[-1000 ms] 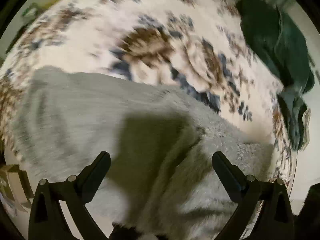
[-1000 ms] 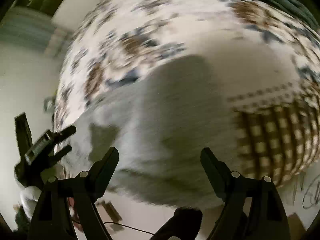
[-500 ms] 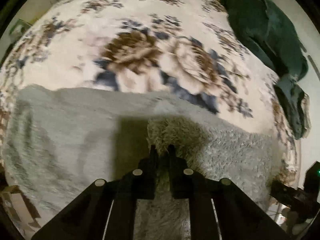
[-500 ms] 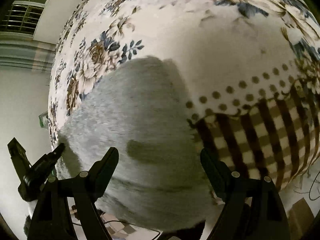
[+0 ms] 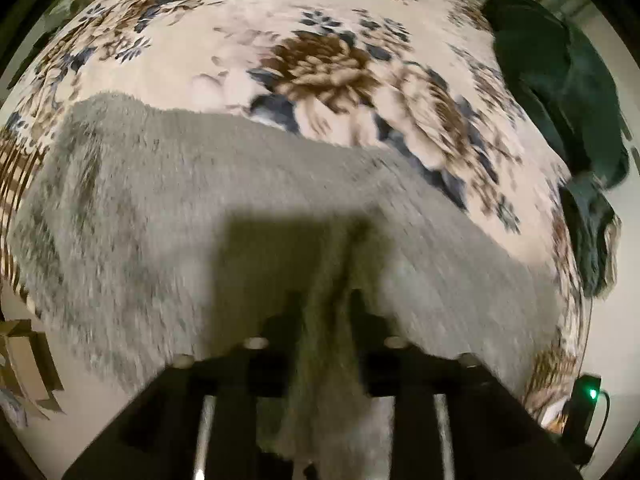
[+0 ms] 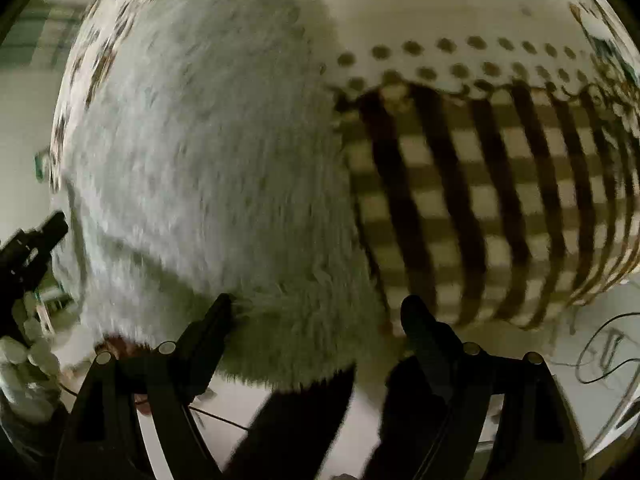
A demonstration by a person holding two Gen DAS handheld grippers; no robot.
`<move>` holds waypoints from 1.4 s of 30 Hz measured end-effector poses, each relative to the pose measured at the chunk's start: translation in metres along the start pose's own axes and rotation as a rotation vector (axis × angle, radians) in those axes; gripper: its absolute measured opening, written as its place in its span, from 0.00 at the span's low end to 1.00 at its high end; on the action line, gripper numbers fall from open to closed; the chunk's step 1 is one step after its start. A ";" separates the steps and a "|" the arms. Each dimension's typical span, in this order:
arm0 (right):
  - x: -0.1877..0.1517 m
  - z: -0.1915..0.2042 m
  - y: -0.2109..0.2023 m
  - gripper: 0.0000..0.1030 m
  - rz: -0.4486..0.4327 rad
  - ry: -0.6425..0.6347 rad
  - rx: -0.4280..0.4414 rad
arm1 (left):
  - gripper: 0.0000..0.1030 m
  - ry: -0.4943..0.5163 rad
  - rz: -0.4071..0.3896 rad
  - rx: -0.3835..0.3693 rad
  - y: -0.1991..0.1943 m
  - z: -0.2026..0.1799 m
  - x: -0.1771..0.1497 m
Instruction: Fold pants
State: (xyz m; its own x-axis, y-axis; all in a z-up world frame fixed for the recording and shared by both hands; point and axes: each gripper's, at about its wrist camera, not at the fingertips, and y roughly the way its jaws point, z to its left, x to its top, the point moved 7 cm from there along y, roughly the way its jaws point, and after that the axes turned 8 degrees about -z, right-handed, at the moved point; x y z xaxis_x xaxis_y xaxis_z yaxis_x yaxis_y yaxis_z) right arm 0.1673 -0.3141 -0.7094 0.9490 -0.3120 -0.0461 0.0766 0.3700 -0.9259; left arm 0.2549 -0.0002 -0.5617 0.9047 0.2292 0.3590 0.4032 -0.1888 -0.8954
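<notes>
Fluffy grey pants (image 5: 180,208) lie spread across a floral bedspread (image 5: 312,20). My left gripper (image 5: 324,300) is shut on a bunched fold of the pants and lifts it off the bed. In the right wrist view the pants (image 6: 208,152) fill the left half. My right gripper (image 6: 316,308) is open, its fingers straddling the near end of the pants at the bed's edge. The left gripper also shows at the far left of the right wrist view (image 6: 36,240).
Dark green clothes (image 5: 560,92) lie piled at the bed's far right. A brown checked border (image 6: 480,200) runs along the bedspread to the right of the pants. Cables (image 6: 600,352) lie on the floor. A small device with a green light (image 5: 588,396) sits low right.
My left gripper closed on a fold of the pants and has pulled it up. My right gripper, still open, has moved down close over the near end of the pants.
</notes>
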 end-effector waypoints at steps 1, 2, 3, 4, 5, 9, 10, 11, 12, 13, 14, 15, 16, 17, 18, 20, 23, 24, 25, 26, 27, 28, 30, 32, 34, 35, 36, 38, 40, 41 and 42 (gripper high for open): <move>-0.003 0.000 -0.003 0.83 0.010 -0.015 -0.007 | 0.39 0.003 0.005 -0.007 -0.003 -0.004 -0.006; -0.003 0.000 -0.007 0.83 0.008 -0.016 -0.008 | 0.49 0.006 0.014 -0.013 -0.005 -0.008 -0.015; -0.002 0.000 -0.012 0.83 -0.004 -0.009 0.000 | 0.51 0.008 0.032 -0.026 -0.006 -0.014 -0.028; 0.001 0.001 -0.018 0.83 -0.025 0.003 0.019 | 0.51 0.006 0.046 -0.032 -0.005 -0.018 -0.035; 0.003 0.002 -0.023 0.83 -0.043 0.014 0.037 | 0.51 0.007 0.071 -0.040 -0.003 -0.022 -0.048; 0.013 0.001 -0.026 0.83 -0.069 0.058 0.059 | 0.51 0.071 0.129 0.043 0.018 -0.019 -0.082; 0.012 0.000 -0.019 0.83 -0.053 0.046 0.028 | 0.51 0.097 0.138 0.078 0.023 -0.013 -0.090; 0.010 -0.003 -0.013 0.83 -0.030 0.030 -0.004 | 0.53 0.108 0.148 0.093 0.026 -0.008 -0.096; 0.003 -0.003 -0.004 0.83 0.011 0.001 -0.039 | 0.54 0.103 0.162 0.100 0.028 0.002 -0.104; -0.003 -0.004 0.000 0.83 0.031 -0.019 -0.050 | 0.56 0.089 0.172 0.097 0.027 0.008 -0.108; -0.010 -0.003 0.003 0.83 0.045 -0.038 -0.060 | 0.57 0.074 0.177 0.089 0.027 0.014 -0.111; -0.019 -0.005 0.006 0.83 0.066 -0.061 -0.074 | 0.58 0.059 0.183 0.087 0.025 0.020 -0.113; -0.024 -0.007 0.007 0.83 0.082 -0.070 -0.082 | 0.60 0.050 0.185 0.089 0.024 0.024 -0.114; -0.029 -0.010 0.008 0.83 0.097 -0.072 -0.085 | 0.60 0.042 0.186 0.085 0.022 0.027 -0.114; -0.034 -0.012 0.006 0.83 0.106 -0.061 -0.071 | 0.60 0.032 0.185 0.076 0.020 0.028 -0.112; -0.033 -0.011 -0.006 0.83 0.065 -0.017 -0.008 | 0.60 0.020 0.174 0.063 0.014 0.026 -0.107; -0.021 -0.007 -0.027 0.83 -0.024 0.081 0.114 | 0.59 -0.007 0.153 0.035 0.009 0.020 -0.099; -0.015 -0.006 -0.030 0.83 -0.049 0.115 0.151 | 0.59 -0.019 0.148 0.018 0.010 0.017 -0.096; -0.010 -0.007 -0.031 0.83 -0.060 0.146 0.185 | 0.59 -0.031 0.154 0.006 0.013 0.014 -0.095; -0.007 -0.007 -0.029 0.83 -0.058 0.183 0.230 | 0.59 -0.052 0.162 -0.013 0.018 0.013 -0.095; -0.003 -0.008 -0.024 0.83 -0.045 0.213 0.260 | 0.58 -0.070 0.165 -0.027 0.022 0.012 -0.095; -0.002 -0.009 -0.017 0.78 -0.027 0.230 0.276 | 0.54 -0.076 0.162 -0.029 0.026 0.012 -0.095; -0.012 -0.009 0.001 0.67 0.029 0.208 0.249 | 0.28 -0.074 0.147 -0.042 0.029 0.006 -0.100; -0.022 -0.013 0.009 0.65 0.052 0.153 0.183 | 0.24 -0.040 0.134 -0.045 0.030 0.006 -0.096; -0.027 -0.013 0.009 0.65 0.063 0.114 0.145 | 0.25 -0.011 0.134 -0.043 0.029 0.007 -0.094; -0.029 -0.010 0.007 0.65 0.063 0.104 0.136 | 0.25 -0.008 0.146 -0.050 0.029 0.008 -0.094; -0.030 -0.008 0.003 0.65 0.058 0.094 0.125 | 0.27 -0.008 0.152 -0.057 0.027 0.009 -0.093; -0.022 0.002 -0.013 0.65 0.021 0.066 0.096 | 0.30 -0.012 0.154 -0.077 0.017 0.009 -0.089; -0.005 0.018 -0.039 0.66 -0.053 0.025 0.085 | 0.30 -0.032 0.141 -0.088 0.007 0.011 -0.085; 0.004 0.031 -0.050 0.66 -0.087 -0.002 0.088 | 0.31 -0.051 0.128 -0.099 0.003 0.011 -0.081; 0.017 0.049 -0.060 0.66 -0.117 -0.046 0.091 | 0.32 -0.067 0.123 -0.098 0.002 0.012 -0.080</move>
State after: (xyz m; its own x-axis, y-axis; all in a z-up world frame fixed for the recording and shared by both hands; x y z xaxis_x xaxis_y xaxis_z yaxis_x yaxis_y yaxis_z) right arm 0.1937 -0.2982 -0.6363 0.9448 -0.3178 0.0791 0.2128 0.4121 -0.8860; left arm 0.1813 -0.0073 -0.5951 0.9383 0.2613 0.2266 0.3041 -0.3113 -0.9003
